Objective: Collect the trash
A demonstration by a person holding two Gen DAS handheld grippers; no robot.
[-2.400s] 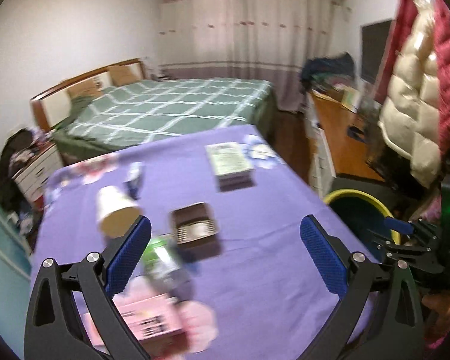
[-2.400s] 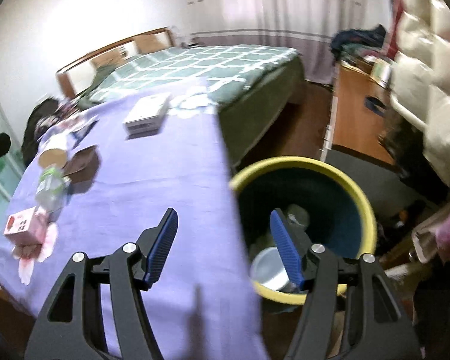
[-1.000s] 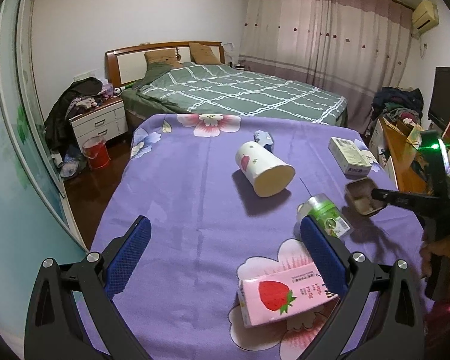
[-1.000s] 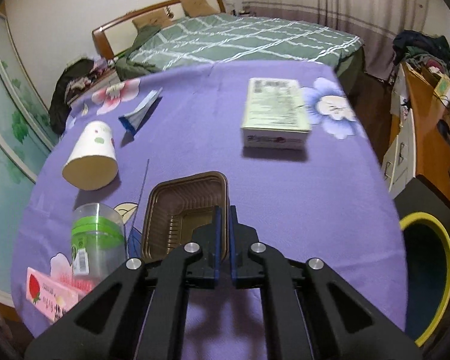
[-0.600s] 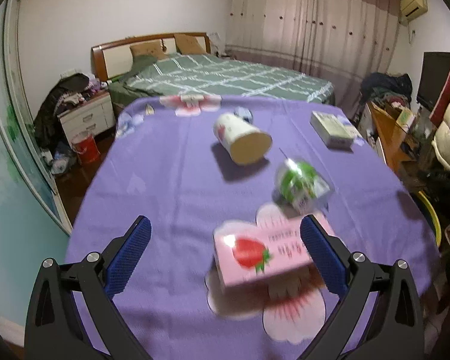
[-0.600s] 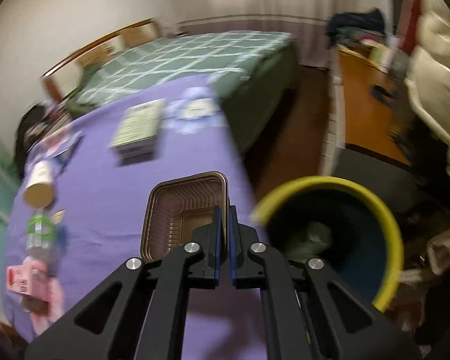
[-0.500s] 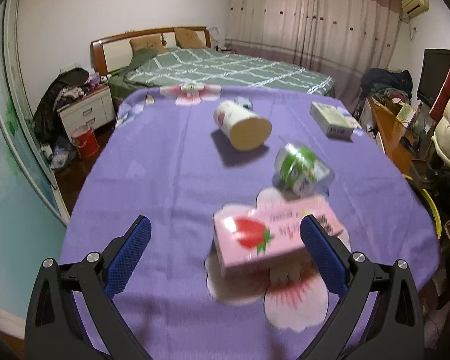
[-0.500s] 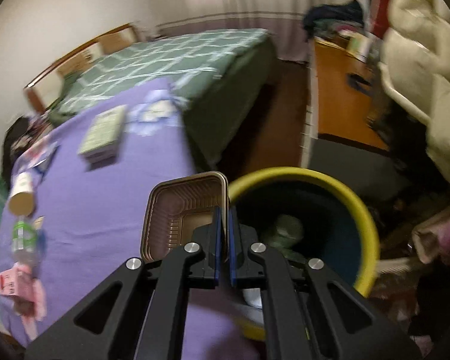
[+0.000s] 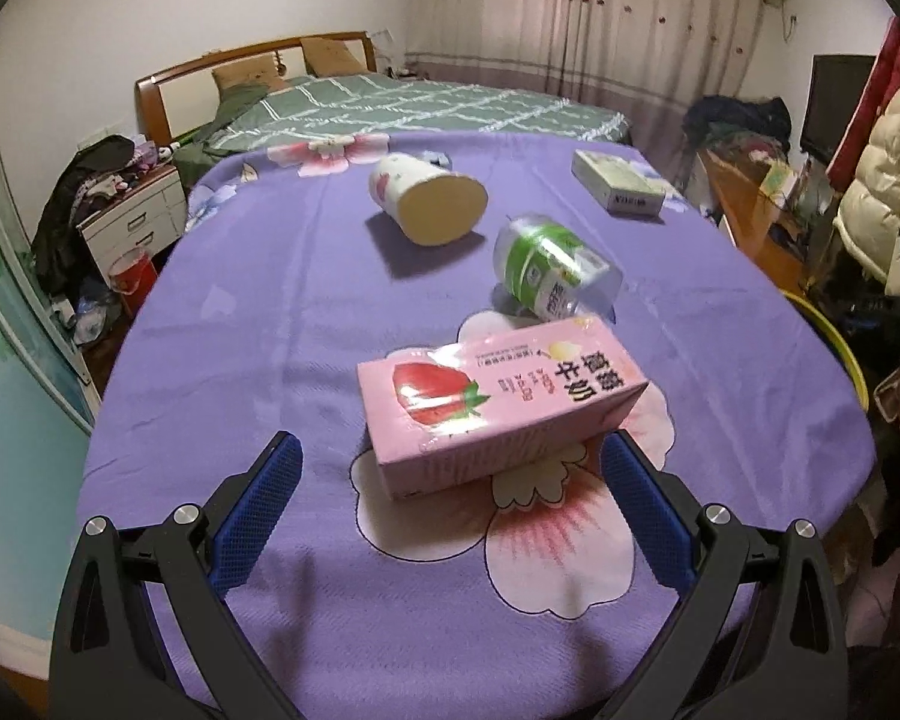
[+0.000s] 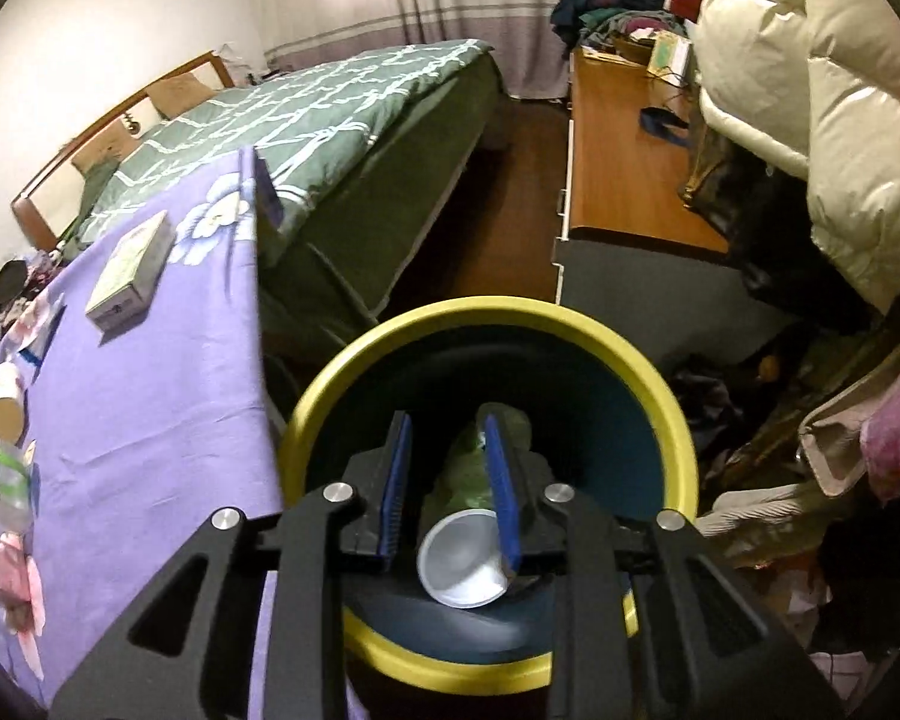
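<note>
Bedroom table with a purple flowered cloth [image 9: 258, 312] is holding the leftovers. Left gripper [image 9: 450, 510] is hanging wide open just short of the pink strawberry milk carton [image 9: 498, 405]; it's probably light and crushable, so I'd pinch the long sides. Right gripper [image 10: 447, 483], jaws just opening and empty, is hovering over the yellow-rimmed bin [image 10: 648, 384].

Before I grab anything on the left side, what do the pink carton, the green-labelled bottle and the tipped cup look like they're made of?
Pink carton: coated paperboard by its look, with sharp folded edges and a glossy printed face.
Green-labelled bottle: clear thin plastic, see-through and shiny, under a printed wrap.
Tipped cup: probably paper, with matte white printed walls and a dull tan mouth.
</note>
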